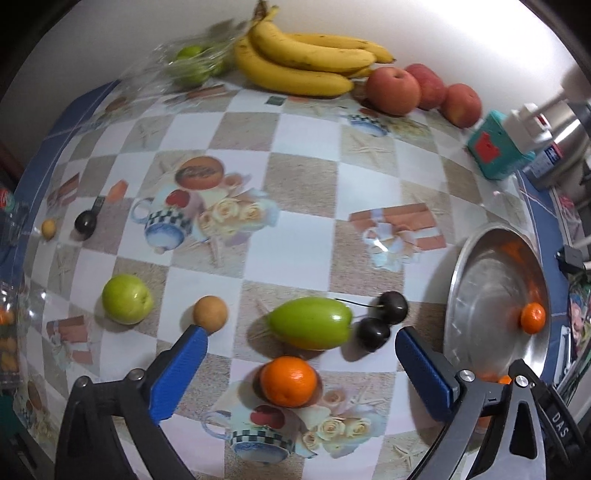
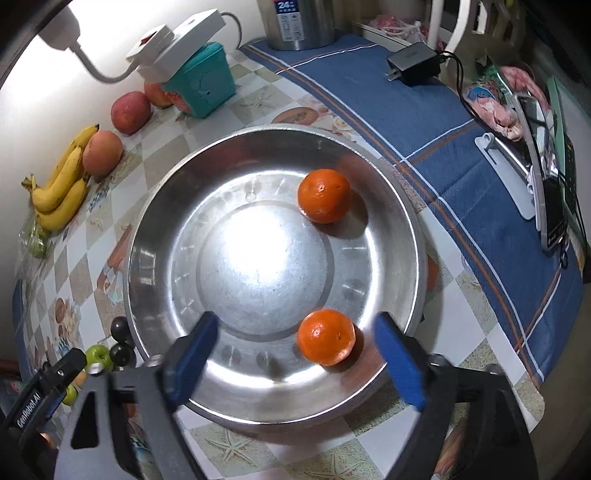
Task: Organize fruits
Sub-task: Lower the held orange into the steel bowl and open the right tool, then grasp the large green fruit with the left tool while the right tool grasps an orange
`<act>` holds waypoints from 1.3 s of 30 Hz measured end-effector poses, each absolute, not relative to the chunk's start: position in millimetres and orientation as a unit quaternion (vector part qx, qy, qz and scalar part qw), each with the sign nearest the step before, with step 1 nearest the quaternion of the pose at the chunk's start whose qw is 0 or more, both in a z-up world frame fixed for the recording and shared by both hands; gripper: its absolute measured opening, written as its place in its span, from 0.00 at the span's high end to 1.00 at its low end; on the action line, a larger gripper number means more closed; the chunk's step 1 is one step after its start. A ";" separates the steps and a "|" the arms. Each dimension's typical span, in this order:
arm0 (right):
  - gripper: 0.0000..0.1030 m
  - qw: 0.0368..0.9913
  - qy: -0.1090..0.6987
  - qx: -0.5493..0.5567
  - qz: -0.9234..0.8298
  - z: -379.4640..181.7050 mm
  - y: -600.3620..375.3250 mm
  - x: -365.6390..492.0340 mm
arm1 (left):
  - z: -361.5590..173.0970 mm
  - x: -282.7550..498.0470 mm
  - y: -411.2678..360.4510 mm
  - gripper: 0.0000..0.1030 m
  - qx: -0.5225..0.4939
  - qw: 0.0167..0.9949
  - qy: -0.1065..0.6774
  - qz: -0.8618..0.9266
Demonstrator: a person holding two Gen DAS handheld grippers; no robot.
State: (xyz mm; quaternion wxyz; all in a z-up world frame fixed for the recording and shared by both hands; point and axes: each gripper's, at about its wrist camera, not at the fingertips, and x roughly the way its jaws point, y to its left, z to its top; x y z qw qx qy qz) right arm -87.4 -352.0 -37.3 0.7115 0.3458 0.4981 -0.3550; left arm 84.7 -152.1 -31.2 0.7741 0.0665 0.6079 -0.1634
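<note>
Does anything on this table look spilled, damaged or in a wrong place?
Nothing looks spilled or damaged. The odd one is an orange lying loose on the tablecloth between the open left tongs, while two oranges already sit in the metal bowl.

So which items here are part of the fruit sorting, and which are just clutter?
Part of the job:
- metal bowl holding two oranges
- orange on table
- green fruit
- cherries
- bananas
- apples

Just lying about:
- teal box
- charger
- steel canister
</note>
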 end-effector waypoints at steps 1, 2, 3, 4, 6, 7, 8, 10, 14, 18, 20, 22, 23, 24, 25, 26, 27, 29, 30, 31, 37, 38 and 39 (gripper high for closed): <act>0.07 0.713 0.499 0.343 -0.353 -38.0 -351.3 -86.7 | -32.3 86.1 -149.4 0.00 0.062 0.774 0.609 -0.160; 0.07 0.714 0.501 0.339 -0.352 -38.6 -350.8 -86.2 | -33.3 87.2 -146.6 0.00 0.060 0.775 0.609 -0.156; 0.05 0.714 0.504 0.334 -0.354 -38.9 -349.8 -86.7 | -33.9 87.8 -144.8 0.00 0.062 0.777 0.608 -0.153; 0.03 0.713 0.507 0.329 -0.355 -39.5 -349.3 -86.2 | -34.5 88.1 -143.0 0.00 0.066 0.780 0.605 -0.149; 0.02 0.714 0.510 0.319 -0.358 -39.7 -347.9 -86.3 | -35.4 88.1 -140.9 0.00 0.083 0.786 0.596 -0.142; 0.02 0.715 0.509 0.318 -0.358 -39.5 -347.6 -86.4 | -35.5 88.3 -139.5 0.00 0.090 0.790 0.591 -0.139; 0.02 0.717 0.508 0.317 -0.357 -38.9 -347.3 -86.5 | -35.2 88.3 -137.6 0.00 0.094 0.793 0.586 -0.136; 0.02 0.721 0.504 0.313 -0.358 -36.4 -346.3 -86.5 | -33.7 89.1 -132.9 0.00 0.094 0.797 0.581 -0.137; 0.02 0.731 0.494 0.307 -0.356 -30.3 -343.4 -85.2 | -27.7 91.5 -121.6 0.00 0.089 0.805 0.571 -0.136; 0.02 0.742 0.484 0.308 -0.348 -25.2 -338.4 -82.5 | -20.0 96.0 -104.9 0.00 0.079 0.814 0.561 -0.130; 0.02 0.748 0.482 0.304 -0.341 -22.7 -334.3 -79.7 | -17.3 99.5 -95.4 0.00 0.072 0.818 0.557 -0.122; 0.02 0.754 0.481 0.301 -0.330 -20.6 -328.9 -76.0 | -14.3 102.5 -83.9 0.00 0.064 0.823 0.553 -0.111; 0.02 0.759 0.481 0.300 -0.320 -19.6 -324.9 -72.5 | -12.9 104.2 -75.5 0.00 0.055 0.826 0.551 -0.105; 0.02 0.762 0.481 0.301 -0.312 -18.7 -321.0 -70.3 | -12.3 105.8 -69.7 0.00 0.048 0.827 0.551 -0.101; 0.02 0.765 0.481 0.301 -0.303 -18.4 -316.9 -67.7 | -12.2 107.0 -65.2 0.00 0.043 0.827 0.552 -0.099; 0.02 0.768 0.484 0.299 -0.293 -18.2 -310.9 -63.5 | -11.9 108.3 -59.2 0.00 0.038 0.828 0.552 -0.095; 0.02 0.769 0.487 0.296 -0.288 -18.1 -306.9 -60.9 | -11.7 109.5 -53.6 0.00 0.034 0.829 0.551 -0.091; 0.02 0.774 0.494 0.287 -0.272 -18.4 -294.5 -52.6 | -11.8 111.4 -44.9 0.00 0.025 0.829 0.553 -0.085; 0.02 0.776 0.498 0.285 -0.264 -18.5 -289.2 -49.5 | -11.5 111.6 -41.8 0.00 0.021 0.828 0.553 -0.084; 0.02 0.777 0.500 0.283 -0.257 -19.1 -284.3 -47.3 | -11.6 112.4 -37.9 0.00 0.014 0.827 0.555 -0.084; 0.02 0.790 0.508 0.278 -0.202 -17.7 -251.5 -29.5 | -9.7 116.0 -15.7 0.00 -0.013 0.828 0.556 -0.073; 0.02 0.791 0.508 0.279 -0.195 -17.5 -246.7 -26.9 | -9.1 116.8 -11.2 0.00 -0.017 0.828 0.556 -0.070; 0.02 0.793 0.508 0.281 -0.187 -17.4 -241.0 -23.5 | -8.7 117.7 -7.8 0.00 -0.020 0.829 0.555 -0.068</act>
